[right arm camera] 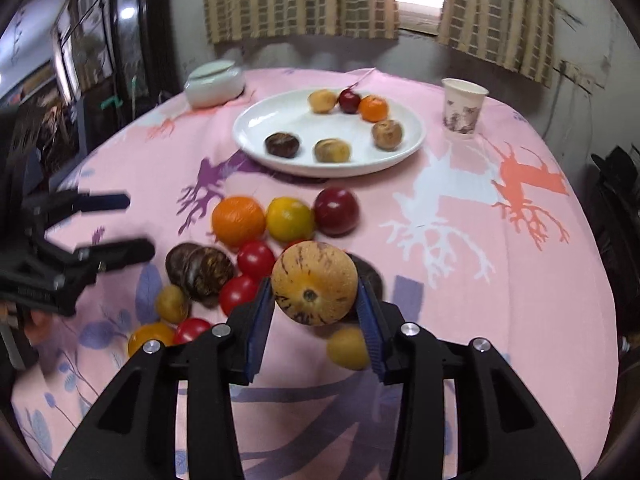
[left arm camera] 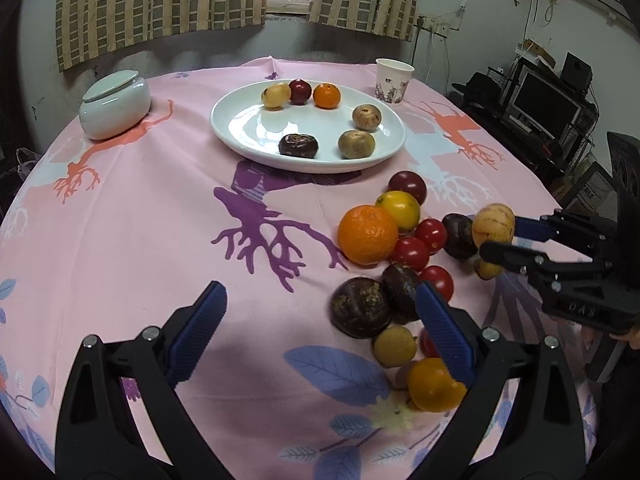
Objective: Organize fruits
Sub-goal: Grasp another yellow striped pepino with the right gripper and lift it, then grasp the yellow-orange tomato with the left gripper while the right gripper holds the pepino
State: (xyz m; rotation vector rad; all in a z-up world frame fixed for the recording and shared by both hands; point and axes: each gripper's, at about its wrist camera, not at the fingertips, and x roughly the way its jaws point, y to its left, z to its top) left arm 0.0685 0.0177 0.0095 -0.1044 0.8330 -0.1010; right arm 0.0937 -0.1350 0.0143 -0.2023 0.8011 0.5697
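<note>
My right gripper [right arm camera: 316, 304] is shut on a yellow purple-streaked melon [right arm camera: 315, 283] and holds it above a pile of loose fruit; it also shows in the left wrist view [left arm camera: 498, 236] with the melon [left arm camera: 493, 225]. My left gripper [left arm camera: 320, 320] is open and empty, low over the cloth beside two dark passion fruits [left arm camera: 362, 307]. A big orange [left arm camera: 367, 234], a yellow citrus [left arm camera: 398, 210], a plum [left arm camera: 407, 186] and several cherry tomatoes [left arm camera: 410, 253] lie in the pile. A white plate [left arm camera: 240, 120] at the back holds several fruits.
A white lidded jar [left arm camera: 115, 105] stands at the back left. A paper cup [left arm camera: 393, 80] stands to the right of the plate. A pink patterned cloth [left arm camera: 160, 220] covers the round table. Shelves and a monitor [left arm camera: 544, 104] stand beyond the right edge.
</note>
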